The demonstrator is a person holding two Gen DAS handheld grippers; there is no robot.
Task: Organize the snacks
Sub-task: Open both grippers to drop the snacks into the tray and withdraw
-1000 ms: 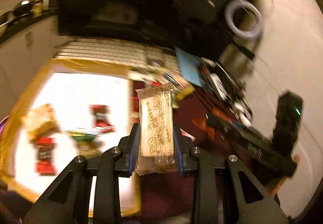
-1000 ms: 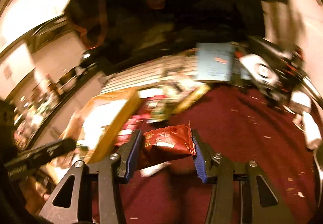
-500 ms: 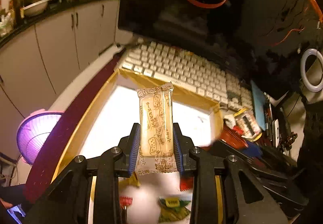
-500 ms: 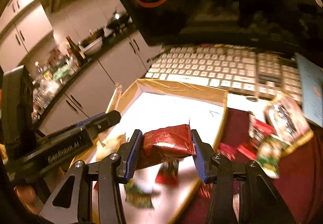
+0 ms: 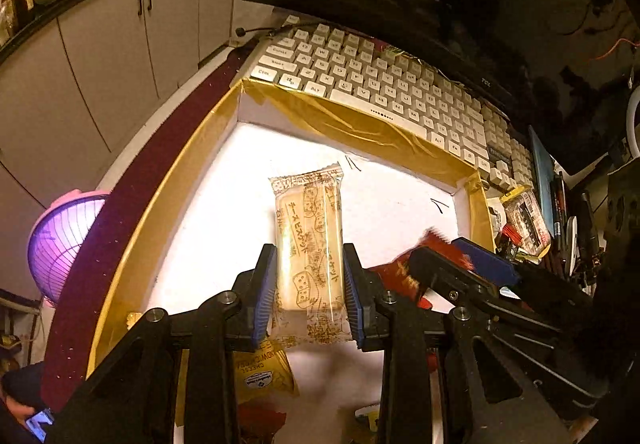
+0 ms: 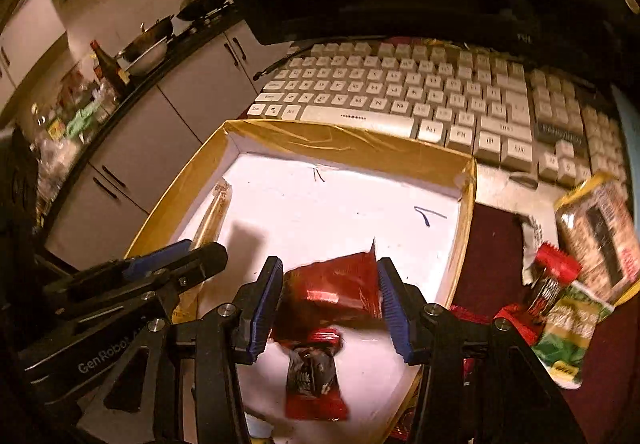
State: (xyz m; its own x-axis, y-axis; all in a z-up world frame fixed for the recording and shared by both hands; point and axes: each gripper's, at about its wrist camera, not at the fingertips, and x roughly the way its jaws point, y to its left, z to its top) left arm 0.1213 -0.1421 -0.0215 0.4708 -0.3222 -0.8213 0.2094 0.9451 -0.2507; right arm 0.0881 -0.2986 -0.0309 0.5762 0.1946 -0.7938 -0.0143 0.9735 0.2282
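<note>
Above the gold-edged white tray point(image 5: 168, 180), both jaws are opening: left gripper point(image 5: 310, 288) around a clear-wrapped pale biscuit bar point(image 5: 310, 244), right gripper point(image 6: 328, 304) around a red foil packet point(image 6: 336, 284).

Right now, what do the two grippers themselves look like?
Both are alike. The left gripper and the right gripper have black angular frames joined by silver screws, each ending in two fingers faced with ribbed blue pads. Seen from the right wrist camera, the left gripper's side bears pale lettering that begins GenRobot. No cables or sleeves show.
</note>
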